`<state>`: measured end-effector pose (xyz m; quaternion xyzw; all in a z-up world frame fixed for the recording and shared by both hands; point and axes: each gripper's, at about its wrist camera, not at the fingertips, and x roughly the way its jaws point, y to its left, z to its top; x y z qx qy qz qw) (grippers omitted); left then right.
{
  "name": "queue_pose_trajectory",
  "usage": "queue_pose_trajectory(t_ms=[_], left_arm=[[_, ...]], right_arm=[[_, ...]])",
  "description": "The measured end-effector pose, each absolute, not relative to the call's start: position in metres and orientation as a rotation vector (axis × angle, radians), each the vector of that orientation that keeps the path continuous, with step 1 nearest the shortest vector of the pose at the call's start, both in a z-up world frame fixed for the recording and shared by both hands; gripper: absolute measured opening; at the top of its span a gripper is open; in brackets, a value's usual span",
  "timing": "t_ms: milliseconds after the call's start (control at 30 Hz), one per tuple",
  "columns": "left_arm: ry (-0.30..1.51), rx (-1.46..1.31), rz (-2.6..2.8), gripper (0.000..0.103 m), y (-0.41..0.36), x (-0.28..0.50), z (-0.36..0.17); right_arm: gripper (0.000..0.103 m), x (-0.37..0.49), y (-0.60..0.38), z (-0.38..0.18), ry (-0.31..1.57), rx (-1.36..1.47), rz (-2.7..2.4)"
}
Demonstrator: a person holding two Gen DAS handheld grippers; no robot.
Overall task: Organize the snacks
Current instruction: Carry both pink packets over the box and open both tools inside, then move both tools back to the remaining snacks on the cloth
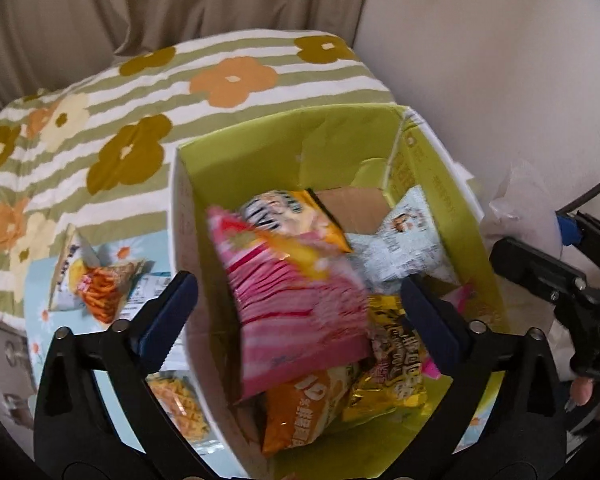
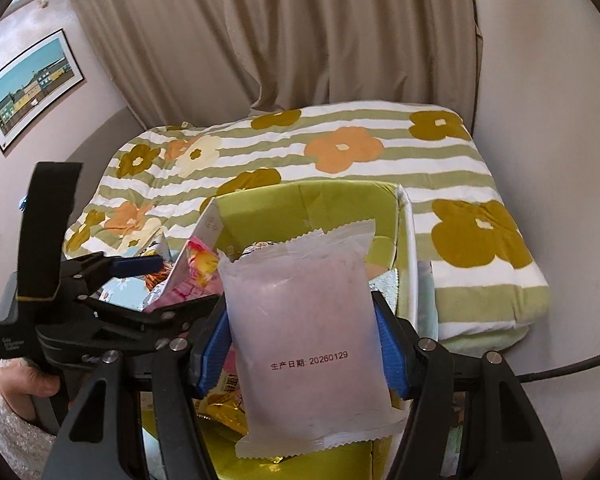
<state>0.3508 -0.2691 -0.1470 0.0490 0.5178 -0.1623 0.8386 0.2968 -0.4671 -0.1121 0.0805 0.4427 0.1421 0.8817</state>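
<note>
Left gripper [image 1: 300, 304]: jaws wide apart, empty, above pink striped snack bag [image 1: 296, 312] inside green cardboard box [image 1: 260, 148].
Right gripper [image 2: 304, 344]: clamped on translucent pale-pink sealed pouch [image 2: 300, 320], lower centre.
Tip: carry pouch over box opening before releasing.

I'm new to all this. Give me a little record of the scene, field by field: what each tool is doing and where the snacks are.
left tool: open, empty, above the box
right tool: shut on a pale pink packet
box: green inside, holds several snack bags
top bag in box: pink striped bag
snacks outside box: two bags on a light blue sheet
surface: flowered striped quilt
</note>
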Motion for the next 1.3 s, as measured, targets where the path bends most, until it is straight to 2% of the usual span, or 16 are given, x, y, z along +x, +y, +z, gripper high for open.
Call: queue_pose_trajectory(t_ms=[533,567,633,667,700,1300], left_arm=[[1.106,0.057,-0.348,0.101,-0.228,0.33,-0.144],[1.101,0.058,-0.347,0.101,-0.226,0.329,-0.143],[1.095,0.064,-0.342,0.101,-0.223,0.325,-0.141],[1.093,0.068,-0.338,0.101,-0.221,0.323,-0.139],[1.09,0.069,-0.332,0.101,-0.218,0.321,-0.137],[1.041,0.002,-0.224,0.101,-0.188,0.273,-0.115]], right_arm=[[0.062,0.327,-0.453,-0.14,1.02,0.233,0.278],[0.066,0.327,-0.452,-0.14,1.02,0.228,0.276],[0.08,0.321,-0.451,-0.134,0.973,0.228,0.271],[0.093,0.316,-0.45,-0.129,0.942,0.218,0.269],[0.098,0.311,-0.449,-0.123,0.908,0.197,0.263],[0.099,0.267,-0.445,-0.098,0.864,0.141,0.305]])
